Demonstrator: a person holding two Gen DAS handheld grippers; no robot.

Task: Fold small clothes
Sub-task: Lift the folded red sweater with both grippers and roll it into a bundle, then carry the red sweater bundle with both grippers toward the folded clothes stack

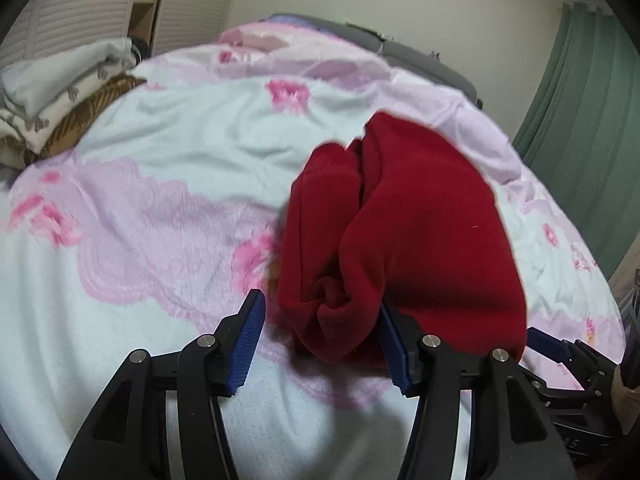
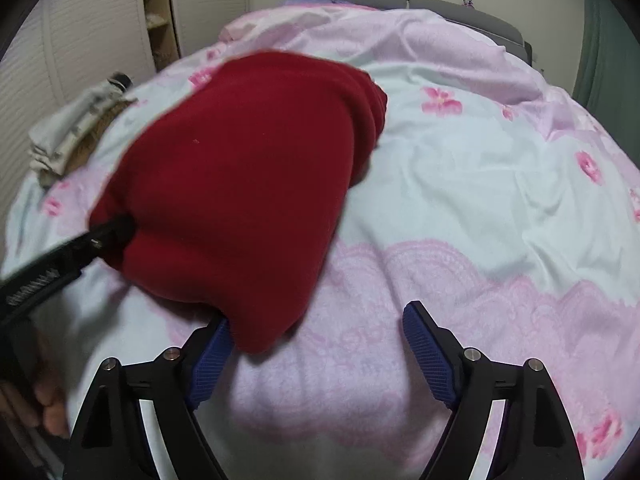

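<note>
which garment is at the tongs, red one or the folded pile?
The red garment; it lies between both open tongs. The cream and brown folded pile sits far off at the bed's left edge.

The red fleece garment (image 1: pixel 420 220) lay bunched and partly folded on the floral bedspread (image 1: pixel 160 168). Its doubled, rumpled near edge sat toward the bedspread's pink lace-patterned band, fabric blurred.

Garment on the bed, a gripper at each near corner.
The folded garment (image 1: pixel 420 216) lies on the bedspread (image 1: pixel 168 168); left gripper (image 1: pixel 320 332) at its near-left edge, right gripper (image 2: pixel 316 344) at its near-right. A stack of folded clothes (image 1: pixel 60 100) sits far left, well apart.
</note>
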